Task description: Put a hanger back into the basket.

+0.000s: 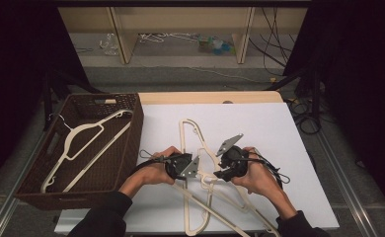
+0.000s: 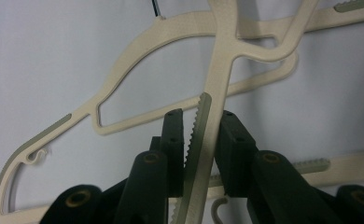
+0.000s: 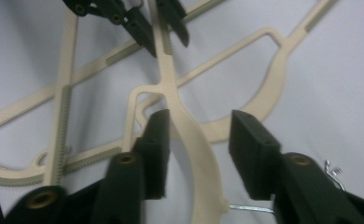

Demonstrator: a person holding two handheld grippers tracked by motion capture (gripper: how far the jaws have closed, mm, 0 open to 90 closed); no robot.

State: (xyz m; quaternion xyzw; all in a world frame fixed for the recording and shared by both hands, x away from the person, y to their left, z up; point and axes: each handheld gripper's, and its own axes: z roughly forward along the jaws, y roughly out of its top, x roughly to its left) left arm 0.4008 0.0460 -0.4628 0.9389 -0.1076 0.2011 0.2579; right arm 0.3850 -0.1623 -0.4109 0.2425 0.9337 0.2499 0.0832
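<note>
White table top (image 1: 279, 128) on pale wood board (image 1: 205, 97). Dark wicker basket (image 1: 131, 143) at left edge. Grey floor (image 1: 190, 74) beyond. Light wood shelf unit (image 1: 180, 19) at far side, small clutter beneath. Cables (image 1: 274, 44) trailing at right. Black drapes (image 1: 13, 74) both sides; dim overall light.

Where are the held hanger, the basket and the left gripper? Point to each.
Held hanger (image 2: 217, 84): left gripper view, on its arm above the jaws.
Basket (image 1: 134, 131): high view, on its right wall.
Left gripper (image 2: 202, 140): left gripper view, midway between its fingertips.
</note>
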